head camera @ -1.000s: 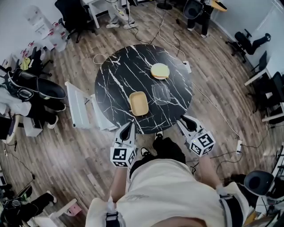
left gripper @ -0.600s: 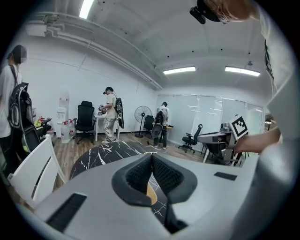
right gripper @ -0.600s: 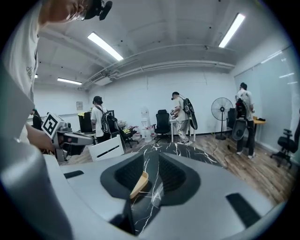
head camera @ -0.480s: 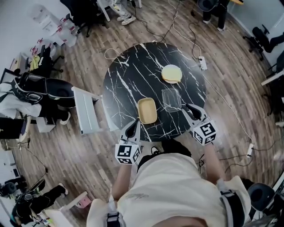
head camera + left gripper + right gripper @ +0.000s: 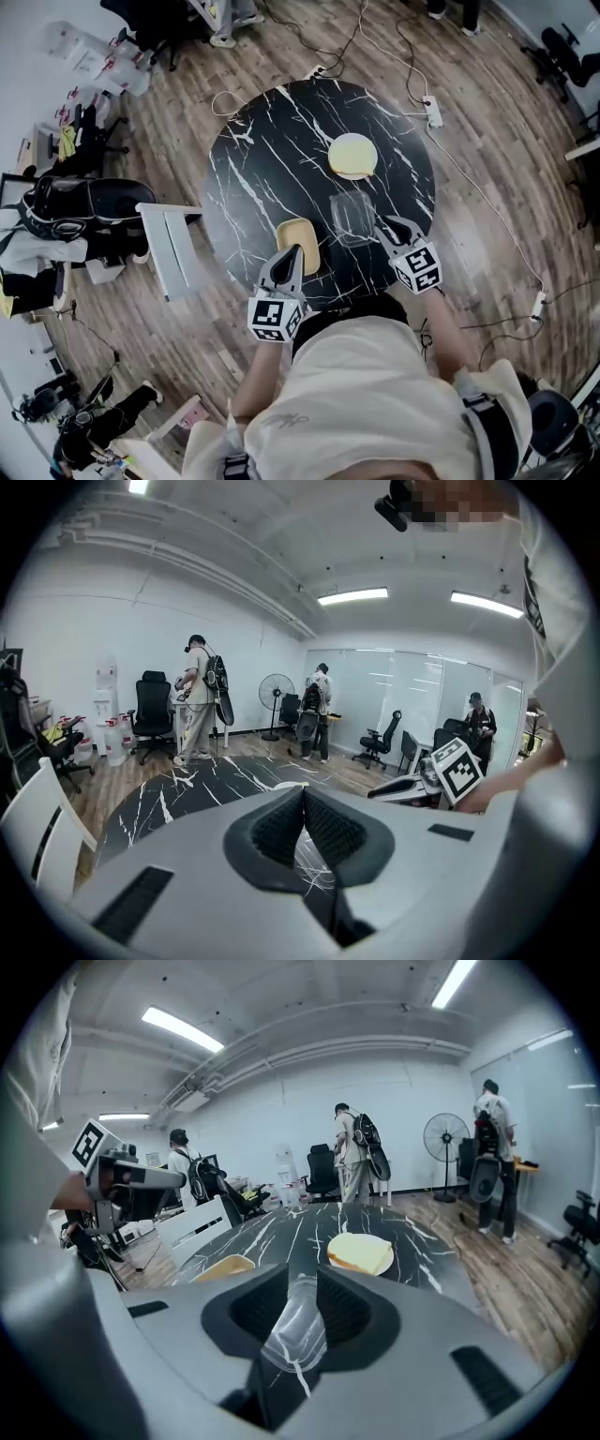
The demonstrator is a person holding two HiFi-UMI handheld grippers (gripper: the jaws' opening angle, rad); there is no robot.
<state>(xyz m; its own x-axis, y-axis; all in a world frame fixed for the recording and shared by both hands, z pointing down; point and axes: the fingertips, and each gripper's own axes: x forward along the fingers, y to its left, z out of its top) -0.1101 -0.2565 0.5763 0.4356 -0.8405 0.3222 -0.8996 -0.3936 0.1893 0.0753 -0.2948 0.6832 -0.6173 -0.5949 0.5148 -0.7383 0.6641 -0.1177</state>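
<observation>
Over a round black marble table [image 5: 258, 155], the head view shows the left gripper [image 5: 292, 250] above the near end of a yellow tray [image 5: 296, 234]. The right gripper [image 5: 382, 223] has its tips just beside the near right corner of a clear plastic container [image 5: 351, 216]. A plate with a sandwich [image 5: 352, 155] lies farther back, apart from both.

In the left gripper view, the jaws stand together with nothing between them, and marble tabletop lies below.

In the right gripper view, the jaws stand narrowly apart. The clear plastic container [image 5: 298, 1330] shows through the gap, and contact cannot be told. The yellow tray [image 5: 225, 1267] lies to its left, the sandwich [image 5: 361, 1252] beyond.
</observation>
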